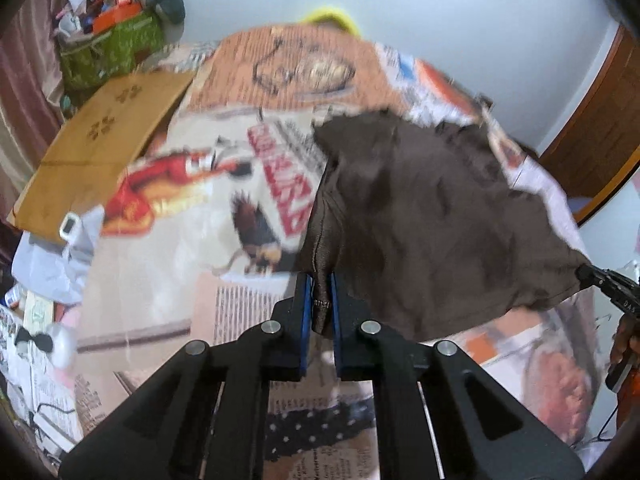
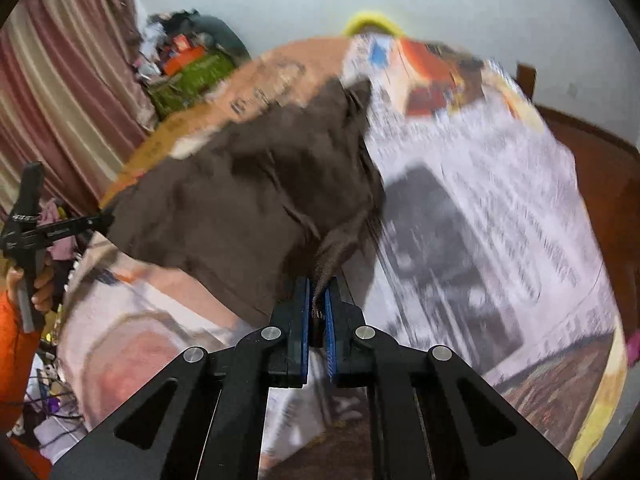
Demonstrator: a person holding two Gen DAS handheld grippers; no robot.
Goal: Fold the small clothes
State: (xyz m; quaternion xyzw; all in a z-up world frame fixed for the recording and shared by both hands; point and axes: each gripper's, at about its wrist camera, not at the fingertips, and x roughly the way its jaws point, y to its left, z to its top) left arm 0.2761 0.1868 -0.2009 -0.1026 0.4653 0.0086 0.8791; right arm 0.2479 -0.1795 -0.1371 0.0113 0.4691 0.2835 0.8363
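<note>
A small dark brown garment [image 1: 432,216] hangs stretched in the air between both grippers, above a table covered with newspapers [image 1: 168,280]. My left gripper [image 1: 320,288] is shut on one hemmed corner of it. My right gripper [image 2: 318,300] is shut on the opposite corner of the garment [image 2: 248,208]. The right gripper's tip shows at the right edge of the left wrist view [image 1: 600,278], and the left gripper shows at the left of the right wrist view [image 2: 80,224]. Both views are blurred by motion.
A flat cardboard sheet [image 1: 100,148] lies at the table's far left. A green bag [image 1: 108,52] with clutter stands behind it by a curtain [image 2: 60,100]. A black dotted cloth [image 1: 316,428] lies under the left gripper. A wooden door [image 1: 592,132] is at right.
</note>
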